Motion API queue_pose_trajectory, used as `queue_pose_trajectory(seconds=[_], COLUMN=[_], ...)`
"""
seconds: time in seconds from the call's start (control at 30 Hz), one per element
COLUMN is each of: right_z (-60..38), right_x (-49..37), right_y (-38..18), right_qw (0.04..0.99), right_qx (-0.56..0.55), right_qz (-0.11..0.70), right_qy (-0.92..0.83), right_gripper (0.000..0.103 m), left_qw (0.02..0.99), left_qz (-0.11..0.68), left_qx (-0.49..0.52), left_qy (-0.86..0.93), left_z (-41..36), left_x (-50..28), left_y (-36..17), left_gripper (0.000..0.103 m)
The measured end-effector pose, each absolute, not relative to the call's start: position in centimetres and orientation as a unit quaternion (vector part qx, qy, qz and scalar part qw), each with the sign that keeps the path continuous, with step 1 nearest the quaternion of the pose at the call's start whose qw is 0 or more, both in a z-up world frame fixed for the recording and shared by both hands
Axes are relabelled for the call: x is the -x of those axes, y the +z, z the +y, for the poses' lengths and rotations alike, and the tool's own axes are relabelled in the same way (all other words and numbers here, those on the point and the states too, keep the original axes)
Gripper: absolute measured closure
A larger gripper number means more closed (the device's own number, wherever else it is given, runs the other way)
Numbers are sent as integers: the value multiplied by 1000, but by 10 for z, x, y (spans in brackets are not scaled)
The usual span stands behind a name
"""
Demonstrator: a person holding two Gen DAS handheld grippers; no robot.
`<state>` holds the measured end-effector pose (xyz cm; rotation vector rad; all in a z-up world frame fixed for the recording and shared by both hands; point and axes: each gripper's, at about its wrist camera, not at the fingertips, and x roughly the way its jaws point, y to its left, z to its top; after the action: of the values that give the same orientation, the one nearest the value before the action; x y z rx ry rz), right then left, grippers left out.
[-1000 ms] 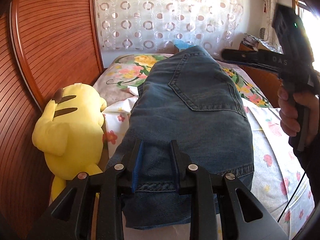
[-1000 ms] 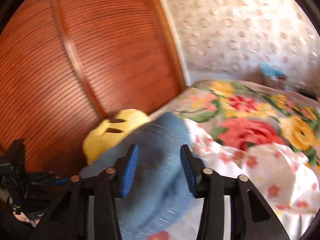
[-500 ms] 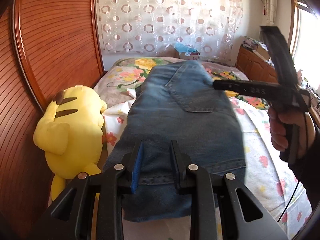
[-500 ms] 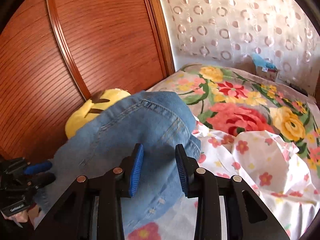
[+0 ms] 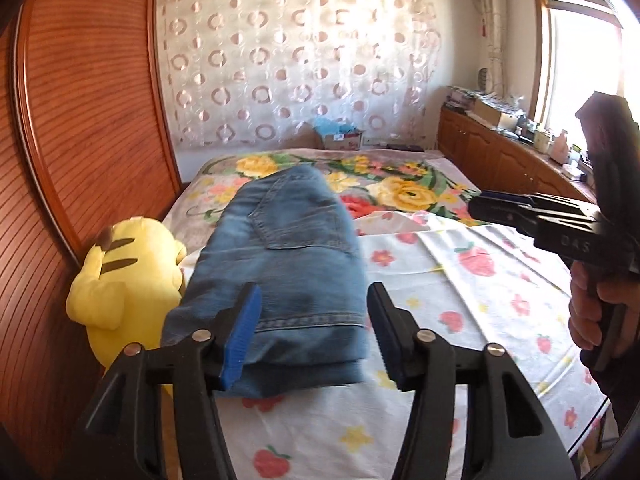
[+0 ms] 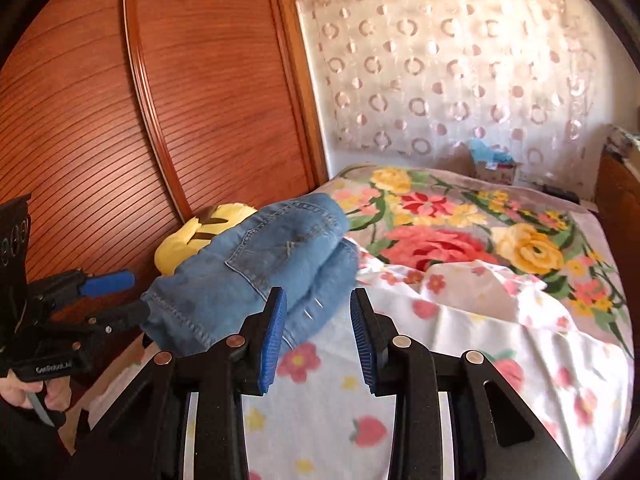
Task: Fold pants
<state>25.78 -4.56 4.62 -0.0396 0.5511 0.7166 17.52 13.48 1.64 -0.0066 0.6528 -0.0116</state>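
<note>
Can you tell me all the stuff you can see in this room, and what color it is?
Jeans: one, blue, folded on the bed.
Plush toy: one, yellow, beside the jeans by the wooden wall.
Bed sheet: one, white with flowers, under the jeans.
Blanket: one, big flowers, far end of bed.
Curtain: one, pale with circles, back wall.
Cardboard box: one, behind the bed.
Left gripper: black, blue pads, jaws open.
Right gripper: same, jaws open.

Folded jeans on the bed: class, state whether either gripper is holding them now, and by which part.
Nothing is held. The left gripper and right gripper are both open, and the jeans lie free.
</note>
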Motion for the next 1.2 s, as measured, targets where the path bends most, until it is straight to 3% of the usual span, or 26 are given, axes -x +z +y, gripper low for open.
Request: queue_pose_trajectory(seconds=[0.13, 0.3, 0.43, 0.53, 0.87, 1.2], right_z=[-75, -102, -120, -128, -165, -181], right_x=[-228, -189, -162, -144, -66, 9], right_y=[54, 57, 56, 55, 68, 91], right_qw=[909, 920, 926, 930, 952, 968], right_qx=[14, 16, 14, 11, -4, -2], right_qz=[255, 245, 242, 241, 209, 171], right_qy=[329, 306, 290, 277, 226, 183], right_gripper=[69, 69, 69, 69, 44, 41], left_qw=[952, 954, 958, 961, 965, 974], left_qz=[305, 294, 283, 273, 258, 222], left_qx=[-5, -8, -10, -6, -28, -2], left_qy=[-27, -47, -48, -49, -37, -43], left_z=[113, 92, 74, 64, 23, 5], left_x=[-162, -147, -135, -126, -91, -47], left_y=[26, 34, 41, 46, 57, 81], left_gripper=[24, 19, 5, 5, 5, 5])
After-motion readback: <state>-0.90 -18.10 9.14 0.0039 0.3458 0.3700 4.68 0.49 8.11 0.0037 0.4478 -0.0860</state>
